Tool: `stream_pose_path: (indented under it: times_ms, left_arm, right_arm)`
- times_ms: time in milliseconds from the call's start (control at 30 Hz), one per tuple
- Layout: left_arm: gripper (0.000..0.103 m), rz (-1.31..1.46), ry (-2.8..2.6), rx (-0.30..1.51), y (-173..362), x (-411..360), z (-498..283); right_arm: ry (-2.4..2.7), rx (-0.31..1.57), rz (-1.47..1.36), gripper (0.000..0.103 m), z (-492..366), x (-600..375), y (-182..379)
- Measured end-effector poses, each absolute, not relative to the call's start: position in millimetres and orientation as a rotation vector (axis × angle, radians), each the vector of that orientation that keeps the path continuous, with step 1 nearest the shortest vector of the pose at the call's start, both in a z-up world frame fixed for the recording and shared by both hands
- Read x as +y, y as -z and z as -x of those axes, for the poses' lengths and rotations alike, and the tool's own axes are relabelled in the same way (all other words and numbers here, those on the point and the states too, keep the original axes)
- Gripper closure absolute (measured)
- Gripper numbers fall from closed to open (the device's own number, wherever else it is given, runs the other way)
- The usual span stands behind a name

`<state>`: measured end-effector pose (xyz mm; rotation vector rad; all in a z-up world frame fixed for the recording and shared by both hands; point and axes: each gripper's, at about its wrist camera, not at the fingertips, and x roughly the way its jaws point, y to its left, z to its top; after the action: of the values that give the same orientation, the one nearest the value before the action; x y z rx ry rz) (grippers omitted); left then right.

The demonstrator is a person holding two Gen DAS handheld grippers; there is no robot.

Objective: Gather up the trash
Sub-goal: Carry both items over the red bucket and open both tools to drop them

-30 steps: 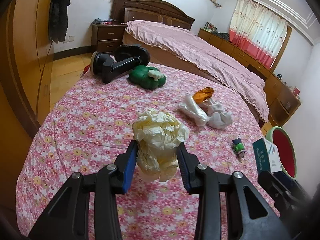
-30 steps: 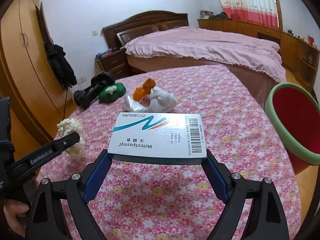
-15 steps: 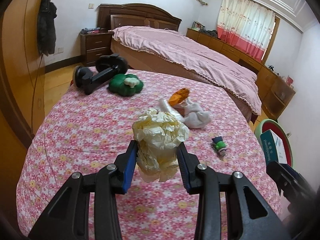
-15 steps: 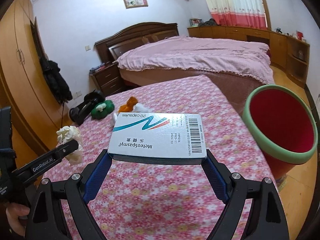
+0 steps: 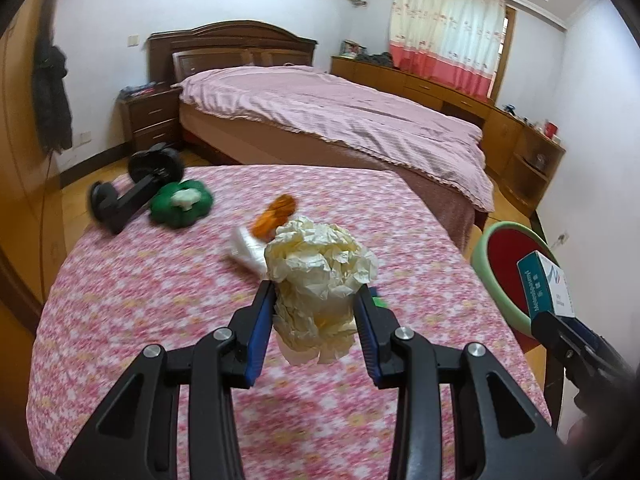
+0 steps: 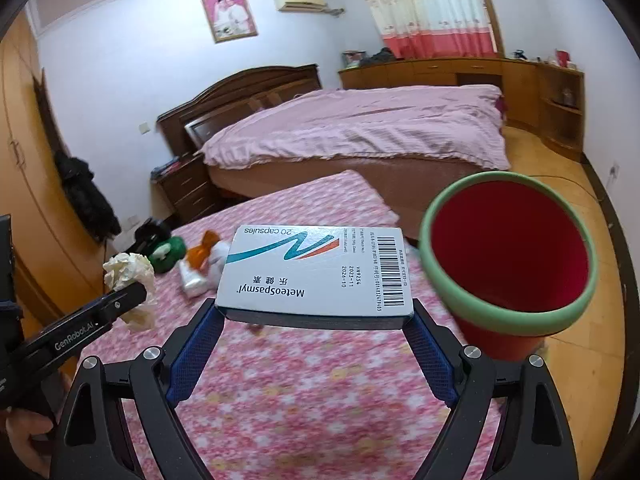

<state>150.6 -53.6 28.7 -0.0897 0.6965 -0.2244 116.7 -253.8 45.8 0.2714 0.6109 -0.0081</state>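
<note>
Trash held: one paper wad [image 5: 320, 276], one medicine box [image 6: 316, 272]; one bin [image 6: 508, 248].

The white medicine box [image 6: 316, 270] reads "MeteoSpasmyl" and "20 capsules", with three Chinese characters beside the brand name, a barcode along one end, and small print including "VN9254", "2023-11" and "2026-10". The black arm of the left gripper [image 6: 132, 296] carries "GenRobot.AI" in white letters.

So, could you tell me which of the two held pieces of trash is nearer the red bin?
The medicine box in the right claw; the crumpled paper is farther from the bin.
</note>
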Motion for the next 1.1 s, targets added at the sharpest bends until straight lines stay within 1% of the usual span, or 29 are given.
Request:
stream_pose_path:
  times_ms: [600,1100]
  left_arm:
    - [0.064,-0.045,0.426,0.677,-38,-175,-186]
    - [0.064,-0.057,0.633,0.709,-22,-263,-208]
  right_arm:
    - [0.182,0.583,-0.343,0.013,-116,-344,-44]
    - [0.285,0.643,-0.381,0.013,-129,-405,-18]
